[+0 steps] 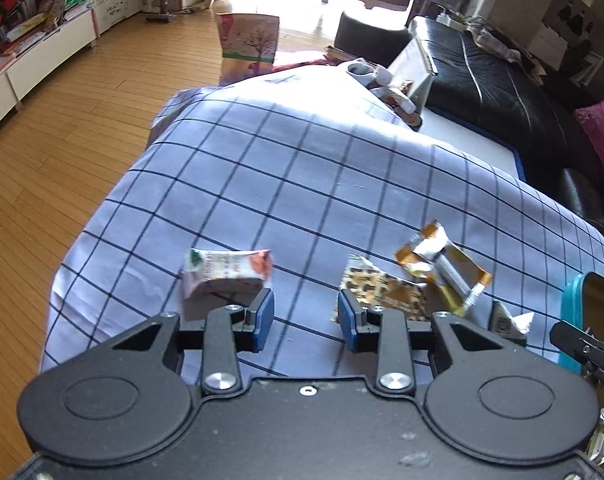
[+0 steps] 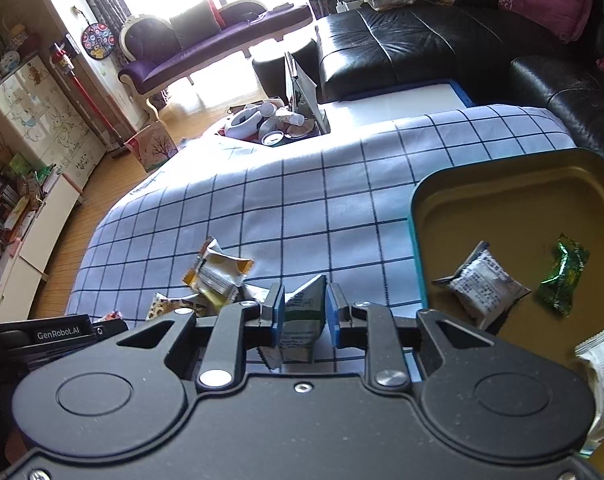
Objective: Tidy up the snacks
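Note:
My left gripper [image 1: 306, 320] is open and empty above the checked cloth [image 1: 302, 168]. A white and orange snack packet [image 1: 226, 276] lies just beyond its left finger. A brown patterned packet [image 1: 386, 296] and a gold and silver wrapper [image 1: 442, 268] lie by its right finger. My right gripper [image 2: 304, 314] is shut on a white and green snack packet [image 2: 302, 320], also seen in the left wrist view [image 1: 510, 320]. A teal-rimmed gold tin [image 2: 514, 216] to the right holds a white packet [image 2: 486, 284], a green candy [image 2: 562, 276] and a white wrapper [image 2: 602, 360].
The cloth covers a low table. Loose wrappers [image 2: 218, 272] lie left of my right gripper. A box of bottles and cups [image 2: 270, 124] stands at the far end. A black sofa [image 2: 442, 44] runs along the right. A paper bag [image 1: 248, 46] stands on the wooden floor.

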`<control>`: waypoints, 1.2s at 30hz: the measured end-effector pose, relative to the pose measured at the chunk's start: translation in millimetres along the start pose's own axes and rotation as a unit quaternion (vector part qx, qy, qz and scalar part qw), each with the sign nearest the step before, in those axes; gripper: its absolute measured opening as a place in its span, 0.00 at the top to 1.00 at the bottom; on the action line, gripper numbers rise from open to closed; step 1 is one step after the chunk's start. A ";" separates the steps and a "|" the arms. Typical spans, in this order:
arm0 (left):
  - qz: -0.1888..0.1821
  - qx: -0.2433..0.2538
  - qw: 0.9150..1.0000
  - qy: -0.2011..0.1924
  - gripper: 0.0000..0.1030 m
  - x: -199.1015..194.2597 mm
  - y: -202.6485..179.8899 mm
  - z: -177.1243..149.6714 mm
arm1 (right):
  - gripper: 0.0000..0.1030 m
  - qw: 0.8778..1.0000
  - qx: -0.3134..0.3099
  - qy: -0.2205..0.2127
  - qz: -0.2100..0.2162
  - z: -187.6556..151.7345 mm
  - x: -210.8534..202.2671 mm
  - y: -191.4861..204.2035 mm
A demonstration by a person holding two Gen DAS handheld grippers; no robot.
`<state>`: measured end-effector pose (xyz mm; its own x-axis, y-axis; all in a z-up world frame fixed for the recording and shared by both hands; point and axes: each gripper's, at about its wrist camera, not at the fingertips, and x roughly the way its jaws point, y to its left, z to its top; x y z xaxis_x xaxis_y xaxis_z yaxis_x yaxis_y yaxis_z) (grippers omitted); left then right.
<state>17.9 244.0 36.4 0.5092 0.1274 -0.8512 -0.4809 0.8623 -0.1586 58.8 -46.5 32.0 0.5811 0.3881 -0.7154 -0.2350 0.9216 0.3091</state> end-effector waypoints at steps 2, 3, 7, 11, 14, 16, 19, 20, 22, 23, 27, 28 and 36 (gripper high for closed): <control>0.004 -0.008 1.000 0.002 0.67 1.6 8.0 1.5 | 0.68 1.000 -0.001 -0.001 0.008 -0.3 0.7 5.5; 0.005 -0.010 1.000 0.003 0.67 1.7 12.1 2.2 | 0.68 1.000 -0.003 -0.001 0.010 -0.7 1.6 8.7; 0.015 -0.017 1.000 0.003 0.67 4.4 24.8 4.3 | 0.67 1.000 -0.016 0.002 0.023 -3.7 8.5 25.7; 0.022 -0.028 0.999 0.006 0.67 8.9 39.4 6.5 | 0.67 0.998 -0.026 0.016 0.046 -8.0 19.3 44.9; 0.021 -0.039 0.999 0.010 0.67 10.2 51.6 7.9 | 0.67 0.998 -0.030 0.011 0.050 -12.6 27.8 56.9; 0.020 -0.045 0.999 0.013 0.67 10.8 59.0 8.8 | 0.67 0.999 -0.036 -0.003 0.040 -15.8 32.4 65.3; 0.018 -0.054 0.998 0.016 0.67 9.8 68.7 9.4 | 0.67 0.999 -0.036 -0.014 0.031 -19.3 41.5 74.4; 0.017 -0.055 0.998 0.017 0.67 9.9 71.3 9.2 | 0.67 0.999 -0.038 -0.015 0.028 -19.8 45.2 76.7; 0.011 -0.055 0.998 0.020 0.67 9.6 73.5 8.8 | 0.67 0.999 -0.038 -0.022 0.017 -19.8 51.3 79.1; 0.009 -0.054 0.998 0.021 0.67 9.8 74.6 8.6 | 0.67 0.999 -0.037 -0.026 0.009 -19.6 54.0 79.5; 0.005 -0.043 0.999 0.024 0.66 12.3 76.5 8.7 | 0.67 0.999 -0.038 -0.034 -0.009 -19.3 60.5 80.7; 0.003 -0.044 0.999 0.024 0.66 11.8 77.3 8.5 | 0.67 0.999 -0.037 -0.034 -0.009 -19.8 61.0 81.4; 0.000 -0.042 0.999 0.031 0.66 13.5 76.8 9.0 | 0.67 0.997 -0.062 -0.035 -0.002 -21.3 68.0 93.1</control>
<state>-5.8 316.4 17.3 0.4657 0.0941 -0.8799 -0.5401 0.8179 -0.1984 59.8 66.0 -1.2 0.6343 0.3867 -0.6695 -0.3242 0.9192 0.2237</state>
